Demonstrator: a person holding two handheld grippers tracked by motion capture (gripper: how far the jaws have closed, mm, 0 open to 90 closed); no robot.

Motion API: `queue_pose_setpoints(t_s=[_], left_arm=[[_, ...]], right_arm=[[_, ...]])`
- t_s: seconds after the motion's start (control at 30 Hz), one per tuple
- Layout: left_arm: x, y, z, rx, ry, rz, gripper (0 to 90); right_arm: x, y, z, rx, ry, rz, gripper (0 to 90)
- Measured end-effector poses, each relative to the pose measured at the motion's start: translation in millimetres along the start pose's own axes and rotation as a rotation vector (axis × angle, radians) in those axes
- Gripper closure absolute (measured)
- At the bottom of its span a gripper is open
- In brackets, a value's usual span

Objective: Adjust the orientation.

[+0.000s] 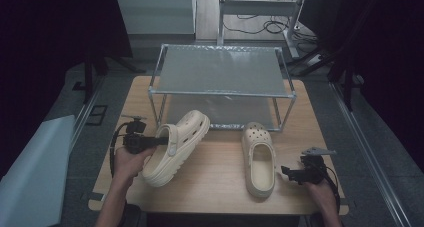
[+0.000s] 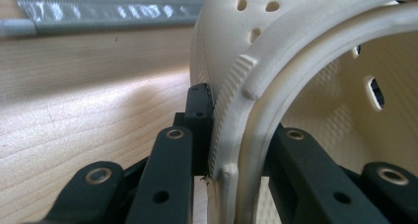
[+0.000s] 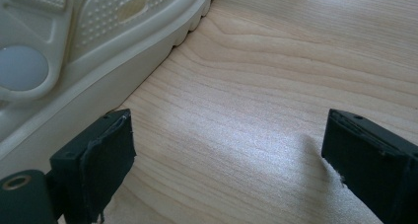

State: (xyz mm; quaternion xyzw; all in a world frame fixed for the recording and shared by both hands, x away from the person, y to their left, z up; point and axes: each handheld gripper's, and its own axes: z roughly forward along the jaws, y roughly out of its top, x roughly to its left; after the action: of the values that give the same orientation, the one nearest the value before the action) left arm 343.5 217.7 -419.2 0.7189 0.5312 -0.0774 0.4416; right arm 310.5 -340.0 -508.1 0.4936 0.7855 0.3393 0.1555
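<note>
Two cream foam clogs are on the wooden table (image 1: 215,187). The left clog (image 1: 182,137) is tilted onto its side, toe toward the rack. My left gripper (image 1: 162,141) is shut on its opening rim. In the left gripper view, the clog's rim wall (image 2: 256,86) runs between the black jaws of my left gripper (image 2: 241,128), one jaw outside and one inside the shoe. The right clog (image 1: 259,159) lies flat, sole down. My right gripper (image 1: 286,173) stands open just right of its heel end. In the right gripper view, the clog's side (image 3: 74,46) is beside the left jaw of my right gripper (image 3: 226,135), with bare wood between the pads.
A metal-framed rack (image 1: 220,84) with a translucent top shelf stands at the back of the table, just beyond both clogs; its lower edge (image 2: 98,12) appears in the left gripper view. Dark floor, cables and stands surround the table.
</note>
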Motion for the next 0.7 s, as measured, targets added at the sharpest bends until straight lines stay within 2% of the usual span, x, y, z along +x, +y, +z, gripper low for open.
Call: queue_pose_setpoints(t_s=[0.43,0.7], left_arm=[[-15.7,22.5,-22.3,-0.009,-0.039,-0.024,76.6],[-26.5,34.5,-28.2,-0.013,-0.047,-0.007,76.5]], right_arm=[[-0.4,-0.4,0.6,0.004,0.0,0.002,5.1],[-0.7,-0.5,0.8,0.005,0.0,0.004,5.1]])
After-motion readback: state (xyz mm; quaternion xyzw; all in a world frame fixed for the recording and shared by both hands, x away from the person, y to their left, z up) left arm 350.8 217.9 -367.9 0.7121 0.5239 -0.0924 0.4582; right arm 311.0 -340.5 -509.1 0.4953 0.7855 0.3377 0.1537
